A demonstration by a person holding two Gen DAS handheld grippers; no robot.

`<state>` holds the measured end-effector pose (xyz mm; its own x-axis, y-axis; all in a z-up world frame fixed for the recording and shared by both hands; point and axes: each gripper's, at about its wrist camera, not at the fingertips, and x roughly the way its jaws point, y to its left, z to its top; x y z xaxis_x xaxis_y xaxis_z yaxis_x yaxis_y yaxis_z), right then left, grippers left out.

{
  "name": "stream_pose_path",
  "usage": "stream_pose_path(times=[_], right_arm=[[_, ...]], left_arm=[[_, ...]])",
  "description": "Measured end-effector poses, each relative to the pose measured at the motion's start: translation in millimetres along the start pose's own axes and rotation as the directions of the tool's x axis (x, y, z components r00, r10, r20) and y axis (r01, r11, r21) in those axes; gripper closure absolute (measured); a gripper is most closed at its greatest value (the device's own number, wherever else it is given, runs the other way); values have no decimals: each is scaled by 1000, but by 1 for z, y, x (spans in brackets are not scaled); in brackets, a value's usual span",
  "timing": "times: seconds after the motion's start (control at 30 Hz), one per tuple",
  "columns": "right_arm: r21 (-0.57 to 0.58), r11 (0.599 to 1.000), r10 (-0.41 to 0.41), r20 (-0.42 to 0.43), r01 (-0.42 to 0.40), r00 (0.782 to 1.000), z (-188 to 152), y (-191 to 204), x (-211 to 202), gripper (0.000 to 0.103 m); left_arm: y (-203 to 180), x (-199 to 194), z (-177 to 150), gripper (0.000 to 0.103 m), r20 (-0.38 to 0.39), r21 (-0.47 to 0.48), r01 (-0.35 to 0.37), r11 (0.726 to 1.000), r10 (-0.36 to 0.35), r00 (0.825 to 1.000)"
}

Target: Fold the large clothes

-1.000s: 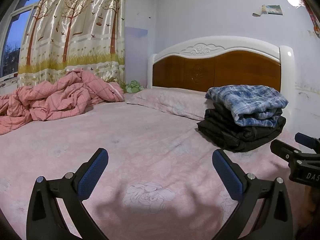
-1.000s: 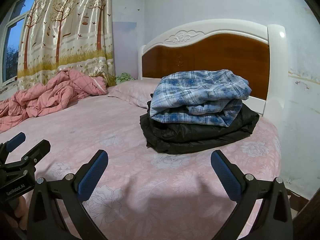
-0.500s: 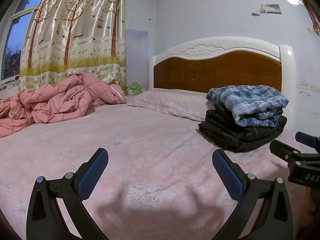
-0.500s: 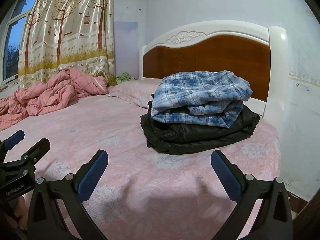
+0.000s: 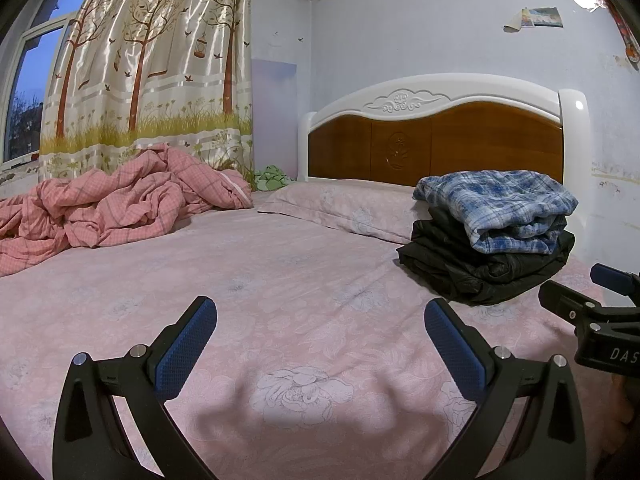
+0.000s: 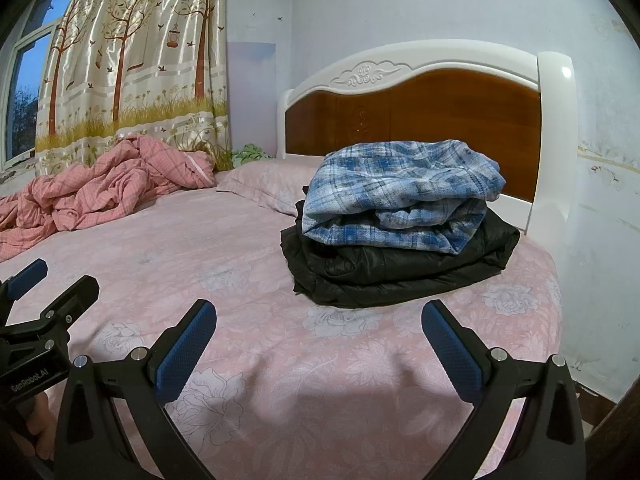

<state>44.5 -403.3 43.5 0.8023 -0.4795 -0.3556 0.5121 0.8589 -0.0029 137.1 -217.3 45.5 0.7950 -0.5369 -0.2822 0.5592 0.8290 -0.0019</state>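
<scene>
Hovering both grippers over the bed point(image 5: 280, 280) right now, nothing in either one: left gripper point(image 5: 320, 332) has its fingers spread wide, right gripper point(image 6: 320, 332) too. The clothes are stacked near the headboard point(image 6: 440, 100) on my right side: a blue plaid shirt point(image 6: 400, 196) folded on top of a black puffy jacket point(image 6: 400, 268), both resting on the pink floral sheet, just beside the pillow point(image 5: 344, 204).

My guess on handling: the plaid one looks soft and light, flannel-ish, so it'll flop and want a pinch at an edge or corner, ideally both grippers at once. The black one looks slick and puffy, so probably slippery and springy; I'd grab a seam or hem, not the bulk.

The mattress is soft, so pressing down will sink. A crumpled pink quilt point(image 5: 120, 204) sits well apart by the curtain point(image 5: 152, 60) and window point(image 5: 32, 80).
</scene>
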Motion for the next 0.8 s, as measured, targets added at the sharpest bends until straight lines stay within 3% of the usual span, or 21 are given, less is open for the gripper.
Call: stream_pose_path(times=[0.8], right_arm=[[-19, 1000, 3, -1, -3, 1000, -3, 2, 2, 0]], left_arm=[[2, -2, 0, 0, 9, -1, -7, 1000, 7, 1000]])
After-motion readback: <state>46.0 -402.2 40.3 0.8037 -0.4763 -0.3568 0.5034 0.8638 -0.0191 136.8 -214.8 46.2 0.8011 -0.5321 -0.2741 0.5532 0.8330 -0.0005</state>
